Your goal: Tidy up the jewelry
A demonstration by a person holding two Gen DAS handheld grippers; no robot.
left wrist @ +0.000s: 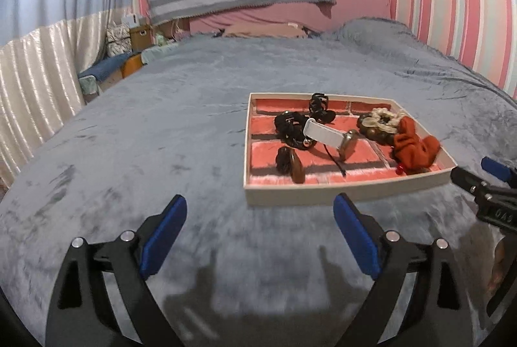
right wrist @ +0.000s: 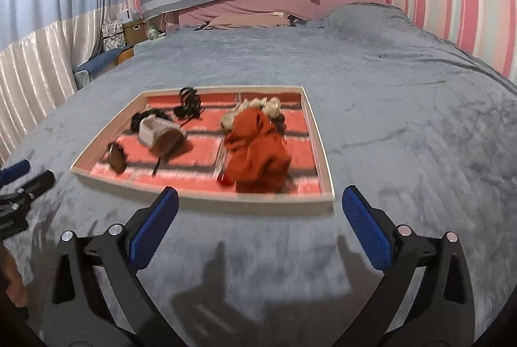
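Both hand-held grippers hover spread and empty over the bed point(left wrist: 161, 120). Right hand-held gripper point(right wrist: 258, 214) is nearer the tray point(right wrist: 278, 201), straight ahead at frame centre; left hand-held gripper point(left wrist: 260, 224) has it up-right. Orange scrunchie point(right wrist: 255, 153) lies closest.

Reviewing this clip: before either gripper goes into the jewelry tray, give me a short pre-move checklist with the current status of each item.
1. Left gripper open and holding nothing: ok.
2. Right gripper open and holding nothing: ok.
3. Tray lies flat on the grey blanket, whole rim in sight: ok.
4. Items separated for a clean single grasp: not ok; the white-strap watch lies across the black hair clips, and the orange scrunchie lies against the cream scrunchie.
5. Brown hair clip lies apart from the rest: ok.
6. Right wrist view sharp enough for aiming: not ok, blurred.
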